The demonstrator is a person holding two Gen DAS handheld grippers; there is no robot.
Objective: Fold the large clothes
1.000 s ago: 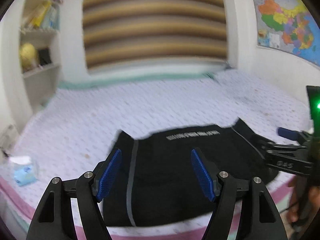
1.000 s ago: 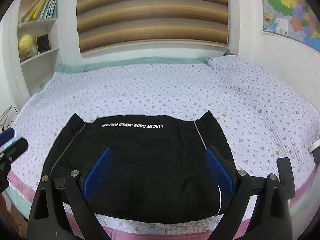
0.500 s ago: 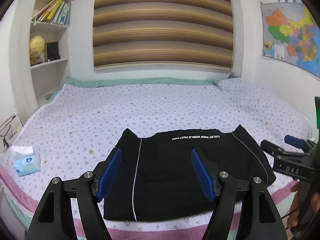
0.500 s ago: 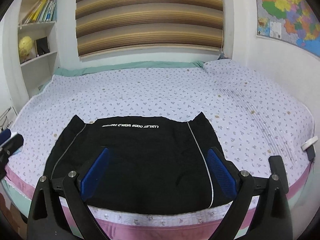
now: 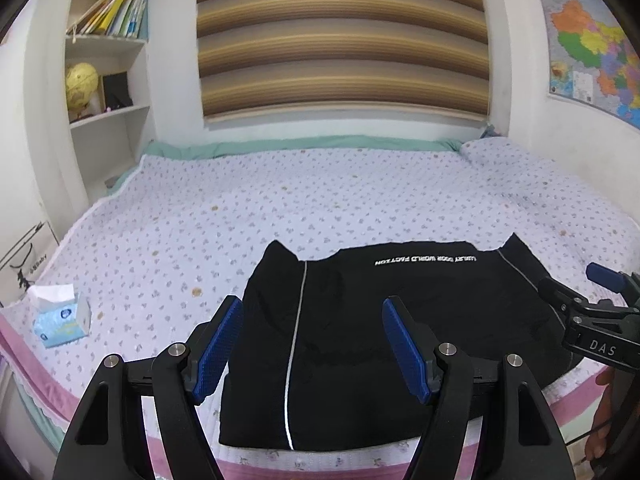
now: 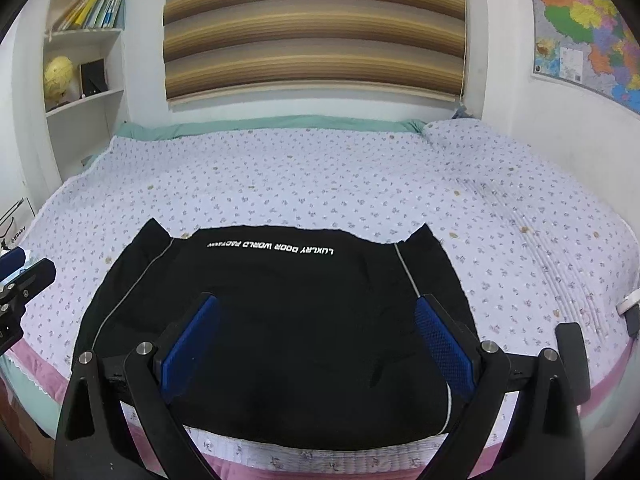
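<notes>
A black garment (image 5: 360, 320) with thin grey side stripes and a line of white lettering lies flat near the front edge of the bed (image 5: 280, 200). My left gripper (image 5: 312, 308) hovers open above its left part, blue pads apart and empty. In the right wrist view the same garment (image 6: 280, 300) fills the lower middle, and my right gripper (image 6: 316, 308) hangs open over it, nothing between its fingers. The right gripper also shows at the right edge of the left wrist view (image 5: 592, 308).
A blue tissue box (image 5: 60, 316) sits at the bed's front left corner. The floral bedspread (image 6: 320, 184) stretches back to a wall with a striped blind (image 6: 316, 28). Shelves with books and a globe (image 5: 82, 84) stand left; a map (image 6: 588, 28) hangs right.
Both views have dipped slightly, so the garment sits a little higher in frame. The left view has steadied from blur. Both grippers' jaws keep the same width.
</notes>
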